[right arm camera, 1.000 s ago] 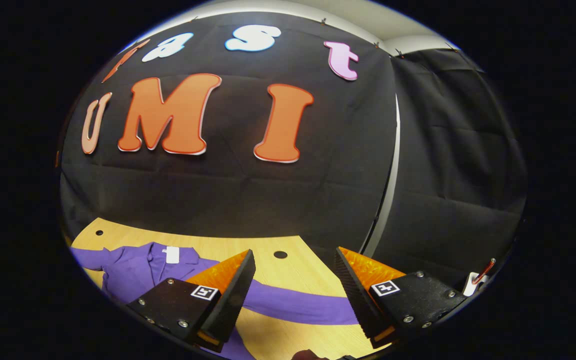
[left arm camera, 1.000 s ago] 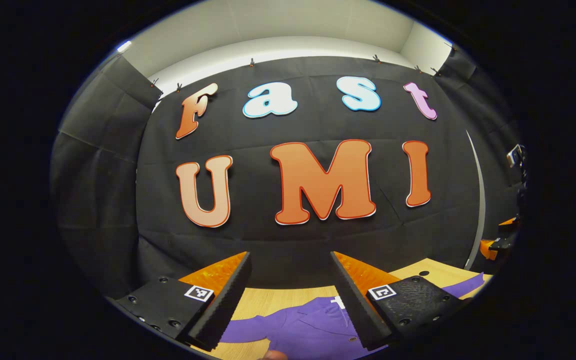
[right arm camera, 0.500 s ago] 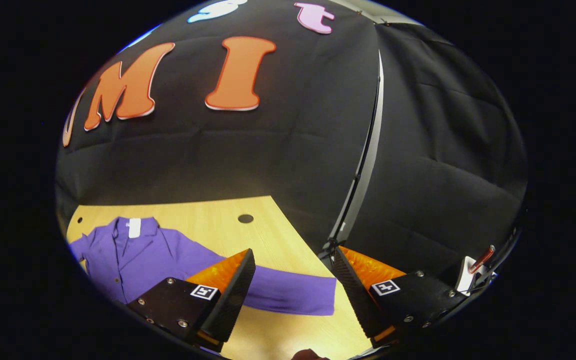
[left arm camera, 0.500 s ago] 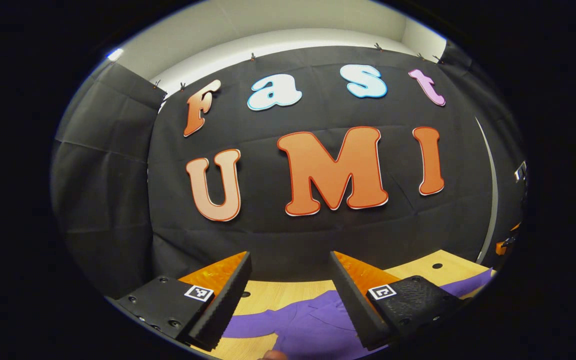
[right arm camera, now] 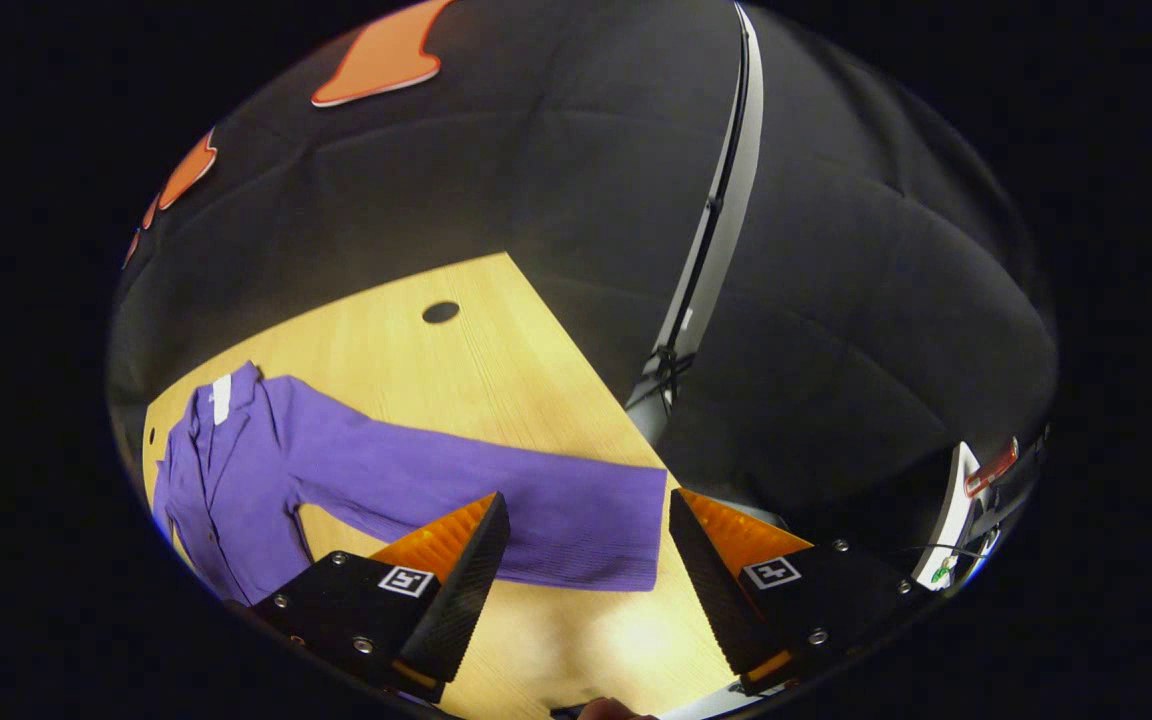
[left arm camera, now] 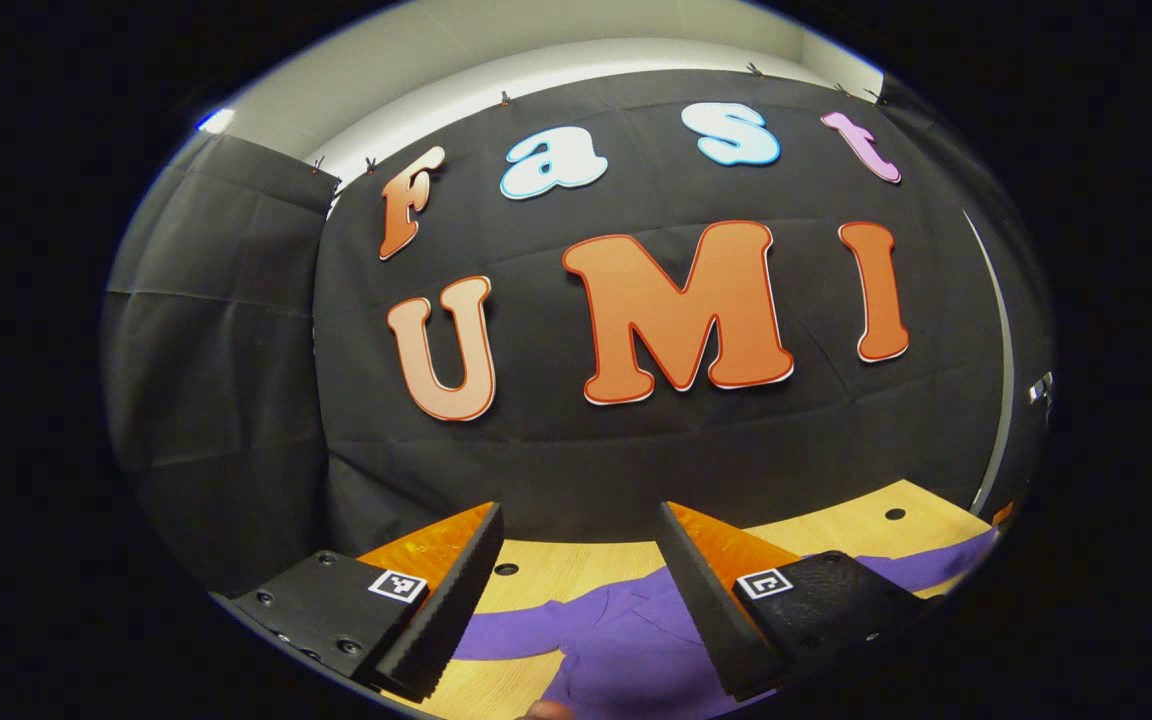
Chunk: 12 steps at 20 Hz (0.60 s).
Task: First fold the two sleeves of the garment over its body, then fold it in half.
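A purple button-up garment (right arm camera: 236, 470) lies flat on the wooden table (right arm camera: 456, 370), collar toward the back wall. One long sleeve (right arm camera: 496, 495) stretches out to the table's right edge, its cuff (right arm camera: 626, 525) between and just beyond my right gripper (right arm camera: 586, 580), which hovers above it, open and empty. In the left gripper view the garment's body (left arm camera: 616, 640) and other sleeve (left arm camera: 506, 635) lie below my left gripper (left arm camera: 576, 600), which is also open with nothing between its fingers and held well above the cloth.
Black cloth walls close the booth behind and to both sides. The table has small round holes (right arm camera: 440, 312) near its back edge. A white pole (right arm camera: 696, 270) stands past the table's right edge. A white and red device (right arm camera: 976, 490) sits at far right.
The right gripper has tilted down and come closer over the right sleeve's cuff. The left gripper has drifted slightly, showing more of the table and the left sleeve. Both stayed open.
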{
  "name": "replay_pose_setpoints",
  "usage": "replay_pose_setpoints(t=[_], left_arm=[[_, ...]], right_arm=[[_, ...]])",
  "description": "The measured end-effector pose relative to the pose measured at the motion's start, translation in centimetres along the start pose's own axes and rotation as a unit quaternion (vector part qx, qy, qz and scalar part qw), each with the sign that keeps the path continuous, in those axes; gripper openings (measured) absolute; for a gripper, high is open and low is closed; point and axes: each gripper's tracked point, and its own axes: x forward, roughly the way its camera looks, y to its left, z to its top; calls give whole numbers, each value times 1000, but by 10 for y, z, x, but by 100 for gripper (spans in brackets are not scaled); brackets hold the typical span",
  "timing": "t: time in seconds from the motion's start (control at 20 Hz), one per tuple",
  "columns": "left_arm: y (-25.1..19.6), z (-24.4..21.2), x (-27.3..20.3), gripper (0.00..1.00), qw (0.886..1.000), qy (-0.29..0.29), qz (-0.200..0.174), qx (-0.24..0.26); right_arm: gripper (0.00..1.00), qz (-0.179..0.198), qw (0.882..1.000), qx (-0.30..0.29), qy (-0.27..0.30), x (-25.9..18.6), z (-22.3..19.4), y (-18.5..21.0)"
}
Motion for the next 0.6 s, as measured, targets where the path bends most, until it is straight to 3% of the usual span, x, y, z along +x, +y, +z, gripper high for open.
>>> replay_pose_setpoints(t=[0.55, 0.6], left_arm=[[-21, -12, -3, 96, 999, 25, 6, 24], [-22, -12, -3, 100, 999, 27, 7, 26]], right_arm=[[97, 22, 989, 24, 144, 58, -34, -16], [96, 23, 987, 28, 158, 62, -35, -17]])
